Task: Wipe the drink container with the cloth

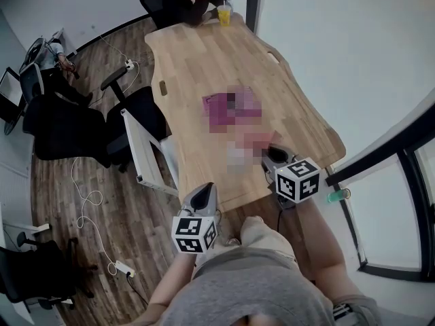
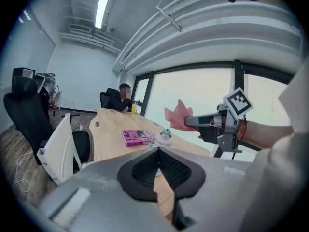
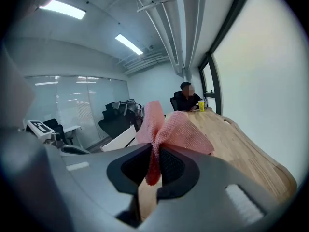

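My right gripper (image 3: 155, 153) is shut on a pink mesh cloth (image 3: 171, 129), which fans out above the jaws. From the left gripper view that cloth (image 2: 177, 115) hangs in the air over the near end of the table, with the right gripper (image 2: 190, 122) behind it. A small white container with a pale blue top (image 2: 165, 137) stands on the table beside a pink book (image 2: 137, 137). My left gripper (image 2: 159, 152) is shut with nothing in it, low at the near table edge. In the head view the container is hidden under a mosaic patch.
The long wooden table (image 1: 197, 66) runs away from me. A person sits at its far end beside a yellow drink cup (image 1: 224, 15). A white chair (image 1: 146, 148) and black office chairs (image 1: 64, 131) stand to the left, with cables on the floor (image 1: 88, 209).
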Tool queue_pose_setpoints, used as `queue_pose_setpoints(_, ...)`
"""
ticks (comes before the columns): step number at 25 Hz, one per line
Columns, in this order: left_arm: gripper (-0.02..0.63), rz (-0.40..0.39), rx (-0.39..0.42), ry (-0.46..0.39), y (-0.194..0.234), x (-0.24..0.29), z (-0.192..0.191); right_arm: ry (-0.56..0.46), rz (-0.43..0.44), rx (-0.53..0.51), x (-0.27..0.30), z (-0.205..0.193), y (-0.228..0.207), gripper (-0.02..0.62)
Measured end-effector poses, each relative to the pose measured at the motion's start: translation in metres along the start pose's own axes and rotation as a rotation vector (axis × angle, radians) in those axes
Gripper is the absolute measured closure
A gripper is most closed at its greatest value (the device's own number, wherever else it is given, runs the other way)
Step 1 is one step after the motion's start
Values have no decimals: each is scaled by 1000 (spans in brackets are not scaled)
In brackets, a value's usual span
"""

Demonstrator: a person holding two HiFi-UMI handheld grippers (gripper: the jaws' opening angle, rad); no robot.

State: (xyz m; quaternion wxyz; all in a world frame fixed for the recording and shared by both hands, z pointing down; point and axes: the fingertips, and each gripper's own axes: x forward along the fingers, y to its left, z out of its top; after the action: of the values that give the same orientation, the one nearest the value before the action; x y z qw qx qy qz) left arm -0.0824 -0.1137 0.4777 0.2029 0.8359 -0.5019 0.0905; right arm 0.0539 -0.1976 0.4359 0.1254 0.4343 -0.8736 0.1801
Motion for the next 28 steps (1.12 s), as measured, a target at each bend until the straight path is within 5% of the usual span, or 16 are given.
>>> queue_pose_setpoints(28, 603, 72, -40, 18, 28, 82, 29, 353, 226, -140, 85, -37, -41, 566)
